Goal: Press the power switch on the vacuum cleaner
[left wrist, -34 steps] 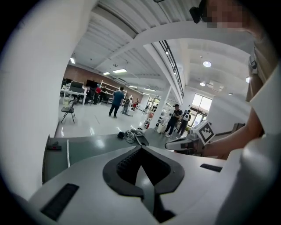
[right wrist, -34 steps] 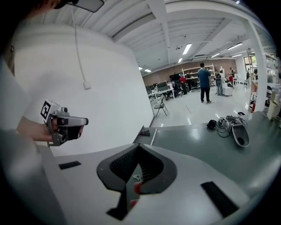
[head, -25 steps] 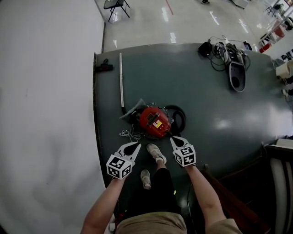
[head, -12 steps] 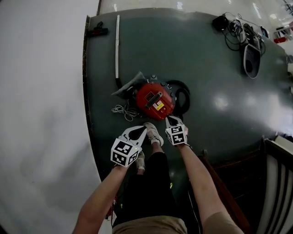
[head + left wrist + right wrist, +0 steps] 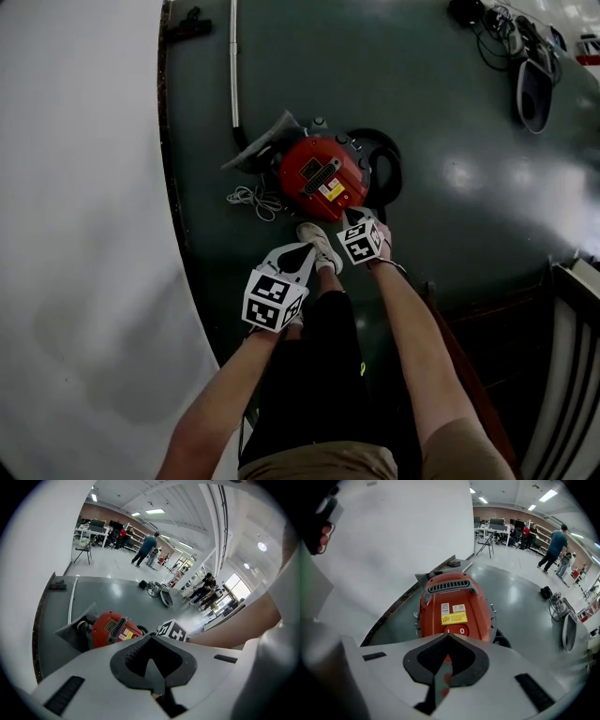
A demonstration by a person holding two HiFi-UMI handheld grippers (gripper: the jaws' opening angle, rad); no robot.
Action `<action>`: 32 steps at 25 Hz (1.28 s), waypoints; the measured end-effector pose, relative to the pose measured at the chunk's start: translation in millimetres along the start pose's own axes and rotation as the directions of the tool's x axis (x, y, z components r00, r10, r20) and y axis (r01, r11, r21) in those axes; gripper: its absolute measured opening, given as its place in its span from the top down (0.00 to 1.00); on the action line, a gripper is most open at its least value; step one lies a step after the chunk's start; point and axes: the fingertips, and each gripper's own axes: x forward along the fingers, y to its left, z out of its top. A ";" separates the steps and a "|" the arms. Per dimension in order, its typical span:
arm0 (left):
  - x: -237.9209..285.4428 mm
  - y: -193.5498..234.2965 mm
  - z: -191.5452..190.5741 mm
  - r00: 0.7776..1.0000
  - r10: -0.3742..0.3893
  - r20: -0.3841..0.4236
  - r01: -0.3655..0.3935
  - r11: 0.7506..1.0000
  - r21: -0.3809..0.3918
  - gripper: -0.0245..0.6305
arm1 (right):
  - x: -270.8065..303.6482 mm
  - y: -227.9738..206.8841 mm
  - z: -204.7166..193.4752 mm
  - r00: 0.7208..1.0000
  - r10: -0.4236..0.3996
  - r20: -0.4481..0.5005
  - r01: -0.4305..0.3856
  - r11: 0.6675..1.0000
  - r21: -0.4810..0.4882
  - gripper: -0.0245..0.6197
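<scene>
A red canister vacuum cleaner (image 5: pixel 322 176) lies on the dark green floor. In the right gripper view the vacuum cleaner (image 5: pixel 454 603) fills the middle. Its red rocker power switch (image 5: pixel 455 631) sits at the near end, under a yellow label. My right gripper (image 5: pixel 354 218) is shut and empty, its tips just short of the vacuum's near end and right above the switch (image 5: pixel 449 636); I cannot tell if they touch. My left gripper (image 5: pixel 307 249) is shut and empty too. It hangs lower left, over a shoe (image 5: pixel 322 247), with the vacuum cleaner (image 5: pixel 112 627) ahead of it.
A black hose (image 5: pixel 384 169) coils at the vacuum's right. A pale wand (image 5: pixel 233 66) runs up from its left, with a black nozzle (image 5: pixel 184 25) beyond. A grey cord (image 5: pixel 249 198) lies at its left. Cables and a grey unit (image 5: pixel 532 71) sit upper right. White wall (image 5: pixel 75 187) left.
Both grippers have sunk toward the vacuum cleaner. The right one has come from beside the foot to the vacuum's near end. The view has closed in on the vacuum.
</scene>
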 end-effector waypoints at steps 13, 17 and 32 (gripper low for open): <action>3.4 7.5 16.7 0.998 0.013 0.056 -0.013 1.000 0.014 0.96 | 27.8 5.3 5.9 0.999 0.029 -0.043 -0.032 0.998 -0.053 0.95; 0.8 10.9 14.0 0.998 0.015 0.058 -0.015 1.000 0.001 0.96 | 39.6 8.1 1.4 0.996 0.017 -0.090 -0.018 1.000 -0.013 0.95; -126.1 -47.7 73.8 0.968 0.019 0.251 -0.036 0.997 0.063 0.96 | -138.9 7.0 76.3 0.938 -0.092 0.335 -0.010 0.957 0.291 0.95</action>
